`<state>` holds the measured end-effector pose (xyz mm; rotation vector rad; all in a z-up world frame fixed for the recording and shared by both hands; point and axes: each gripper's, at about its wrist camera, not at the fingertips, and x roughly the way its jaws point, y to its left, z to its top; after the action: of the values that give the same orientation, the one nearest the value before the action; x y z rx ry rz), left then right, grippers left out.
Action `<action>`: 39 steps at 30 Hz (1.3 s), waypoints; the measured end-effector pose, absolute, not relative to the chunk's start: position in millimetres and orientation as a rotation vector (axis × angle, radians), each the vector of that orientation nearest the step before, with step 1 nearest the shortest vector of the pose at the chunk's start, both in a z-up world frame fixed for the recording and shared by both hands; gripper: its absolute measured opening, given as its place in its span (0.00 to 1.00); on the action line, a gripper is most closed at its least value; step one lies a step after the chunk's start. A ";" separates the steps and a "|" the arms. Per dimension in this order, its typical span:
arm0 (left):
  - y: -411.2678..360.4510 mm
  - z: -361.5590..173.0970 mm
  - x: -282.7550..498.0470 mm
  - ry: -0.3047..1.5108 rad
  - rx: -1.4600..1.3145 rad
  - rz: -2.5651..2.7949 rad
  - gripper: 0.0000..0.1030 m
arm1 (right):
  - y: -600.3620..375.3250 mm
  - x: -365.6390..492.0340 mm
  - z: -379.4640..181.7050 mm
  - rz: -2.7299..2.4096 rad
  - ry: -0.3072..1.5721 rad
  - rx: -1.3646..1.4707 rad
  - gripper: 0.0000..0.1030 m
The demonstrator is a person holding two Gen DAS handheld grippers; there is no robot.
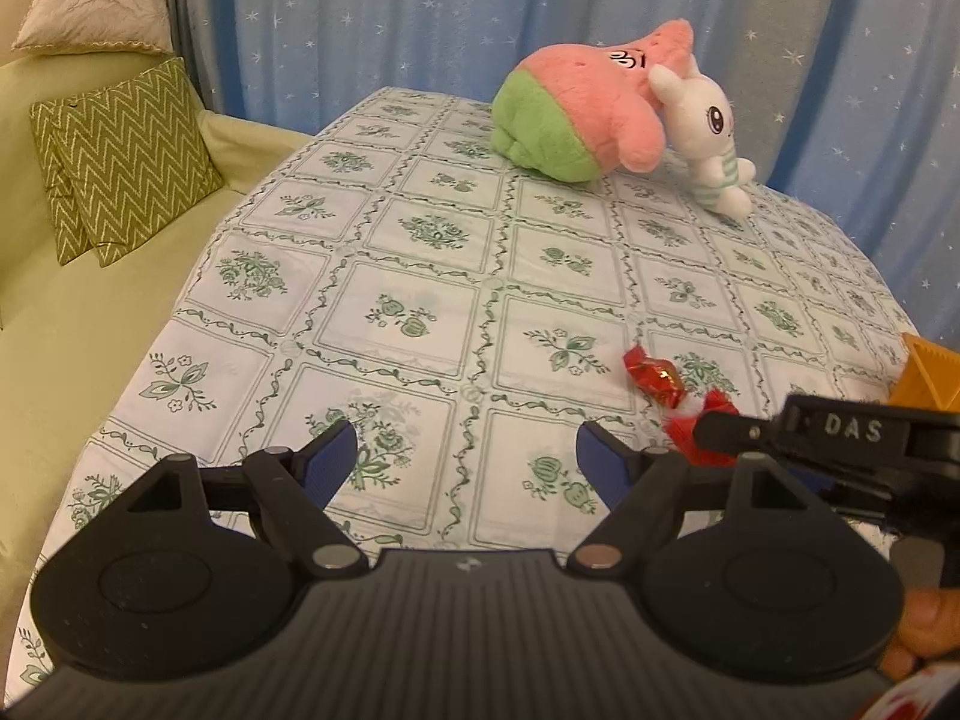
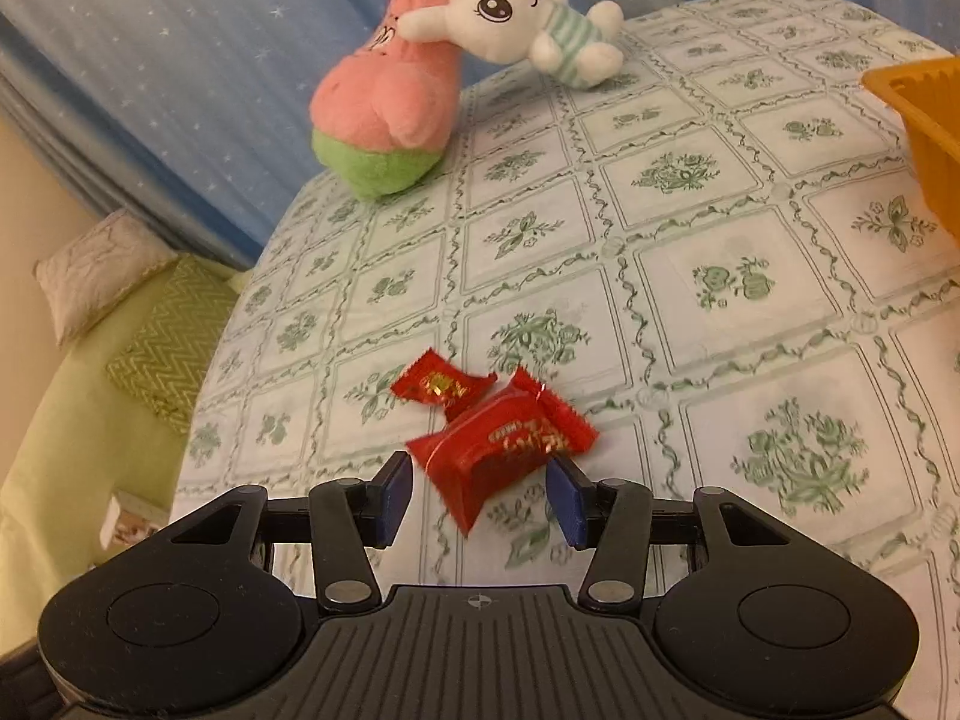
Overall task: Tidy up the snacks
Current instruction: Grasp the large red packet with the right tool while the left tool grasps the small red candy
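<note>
1. Right wrist view: our right gripper (image 2: 480,495) has its jaws spread, one blue pad on each side of a red wrapped candy (image 2: 501,450). We can't tell if the pads touch the wrapper.
2. Just beyond it a second red candy (image 2: 441,385) lies flat on the cloth, gold print up, its corner at or under the first one's twisted end.
3. Left wrist view: our left gripper (image 1: 465,459) hangs over bare cloth with jaws spread wide and nothing between them.
4. The surface is a tablecloth (image 1: 420,276), white with green floral squares and vine borders.
5. To the right, the right gripper's black arm covers most of one candy; the other, a crumpled red candy (image 1: 654,381), sits just past it.
6. The orange tray (image 2: 924,120) is cut off by the frame edge in both views, so we can't see what's inside it.
7. At the far edge a pink-and-green plush (image 1: 570,114) lies on the cloth, with a white bunny plush (image 1: 708,132) leaning on it.
8. Behind the table hangs a blue curtain (image 1: 420,6) with white stars. To the left is a pale green sofa (image 1: 90,324) with a zigzag cushion (image 1: 120,162) and a beige pillow (image 1: 96,6).
</note>
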<state>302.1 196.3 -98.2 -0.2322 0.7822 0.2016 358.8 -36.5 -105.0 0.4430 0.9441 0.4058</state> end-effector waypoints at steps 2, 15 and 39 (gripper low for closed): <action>198.0 -99.3 301.8 0.784 -0.238 0.206 0.76 | -33.0 363.7 -107.6 0.399 0.939 0.439 0.48; 194.2 -108.0 304.1 0.809 -0.248 0.181 0.76 | -4.5 365.3 -112.8 0.401 0.852 0.082 0.37; 135.9 -127.0 364.7 0.755 -0.182 0.004 0.69 | -70.9 384.0 -104.6 0.350 0.830 0.050 0.27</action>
<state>364.7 135.9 -127.0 -0.1820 0.7551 0.0041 384.0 -70.9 -104.6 0.0502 0.8302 0.3502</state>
